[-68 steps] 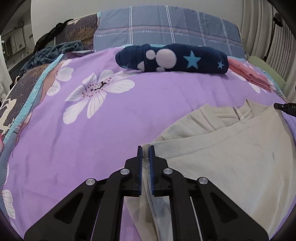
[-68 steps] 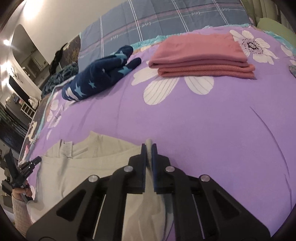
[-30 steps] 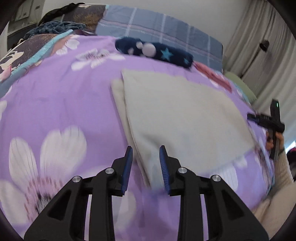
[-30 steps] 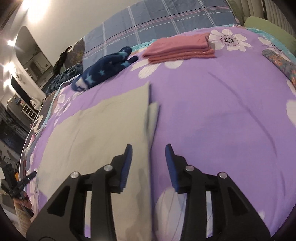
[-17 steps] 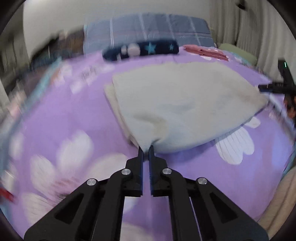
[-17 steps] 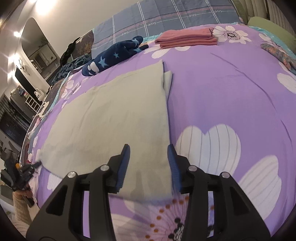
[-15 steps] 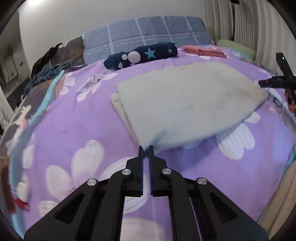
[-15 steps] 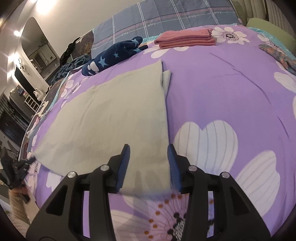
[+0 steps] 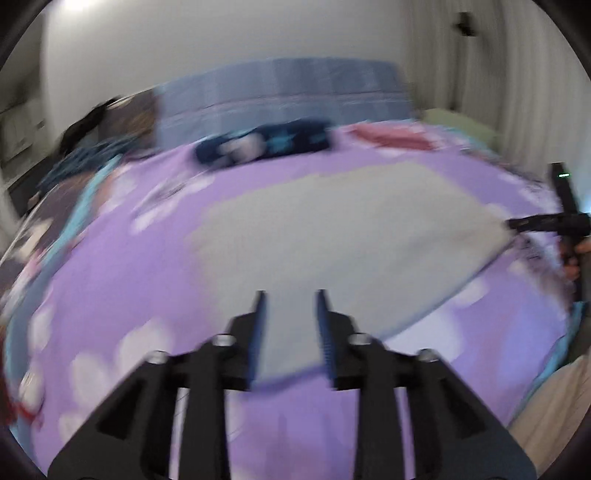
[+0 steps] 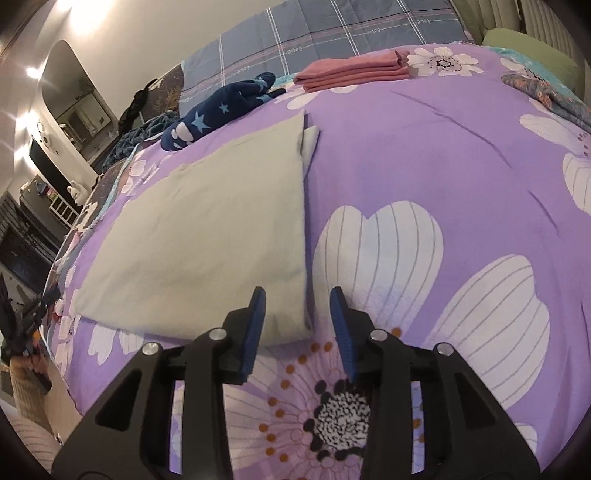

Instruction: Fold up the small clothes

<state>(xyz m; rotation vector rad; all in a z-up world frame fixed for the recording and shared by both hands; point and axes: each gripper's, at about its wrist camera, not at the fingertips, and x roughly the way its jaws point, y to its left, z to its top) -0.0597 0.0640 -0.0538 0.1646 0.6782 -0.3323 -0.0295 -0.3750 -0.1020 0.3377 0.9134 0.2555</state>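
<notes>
A beige garment (image 10: pixel 207 221) lies folded flat on the purple flowered bedspread (image 10: pixel 424 155). It also shows, blurred, in the left wrist view (image 9: pixel 332 236). My right gripper (image 10: pixel 297 299) is open and empty, its jaws either side of the garment's near right corner. My left gripper (image 9: pixel 290 306) is open and empty over the garment's near left corner. The right gripper shows at the garment's right edge in the left wrist view (image 9: pixel 532 223).
A dark blue star-patterned roll (image 10: pixel 221 107) and a folded pink stack (image 10: pixel 354 70) lie at the far side. A plaid grey pillow (image 10: pixel 332 29) is behind them. Patterned cloth (image 10: pixel 546 92) lies at the right. The bed's near edge (image 10: pixel 70 373) drops at the left.
My left gripper was shut at the garment's near corner and has opened, letting it go, while moving fast. The right gripper stayed open and shifted slightly nearer the corner.
</notes>
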